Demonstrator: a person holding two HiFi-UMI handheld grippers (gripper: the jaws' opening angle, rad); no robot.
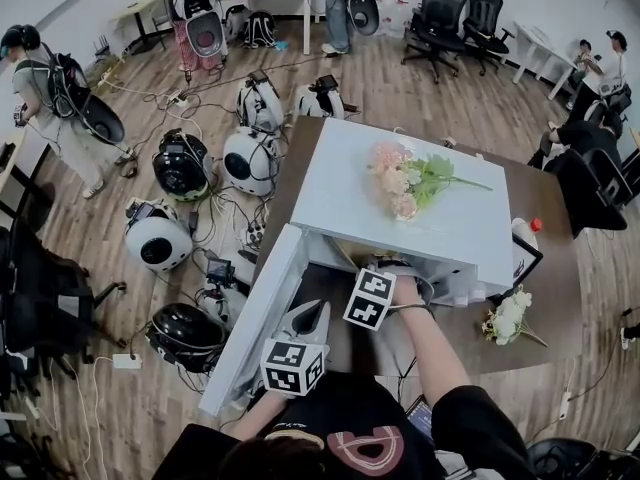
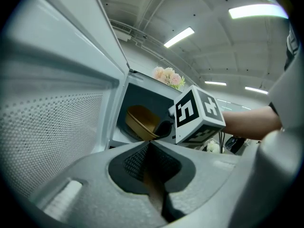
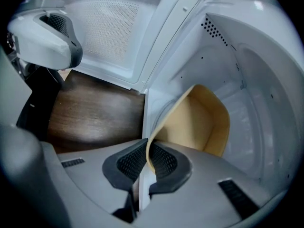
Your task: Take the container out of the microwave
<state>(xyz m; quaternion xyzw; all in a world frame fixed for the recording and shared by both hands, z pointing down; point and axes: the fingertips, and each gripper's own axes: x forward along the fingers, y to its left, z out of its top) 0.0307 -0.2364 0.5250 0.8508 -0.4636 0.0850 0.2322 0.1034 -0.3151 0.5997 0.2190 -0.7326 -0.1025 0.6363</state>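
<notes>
Wooden floor (image 1: 520, 98) surrounds one brown table (image 1: 545, 218), which carries one white microwave (image 1: 340, 188) with its door (image 1: 255, 308) swung open at the left. One flower bunch (image 1: 405, 180) lies on top of the microwave and a second bunch (image 1: 508, 318) lies on the table to its right. One tan container (image 3: 199, 122) sits tilted inside the microwave, mouth toward the opening, though I cannot tell its long axis. The right gripper (image 3: 147, 148) is clenched on its near rim, and the left gripper (image 2: 149, 144), in front of the microwave, has its jaws pressed together on nothing.
</notes>
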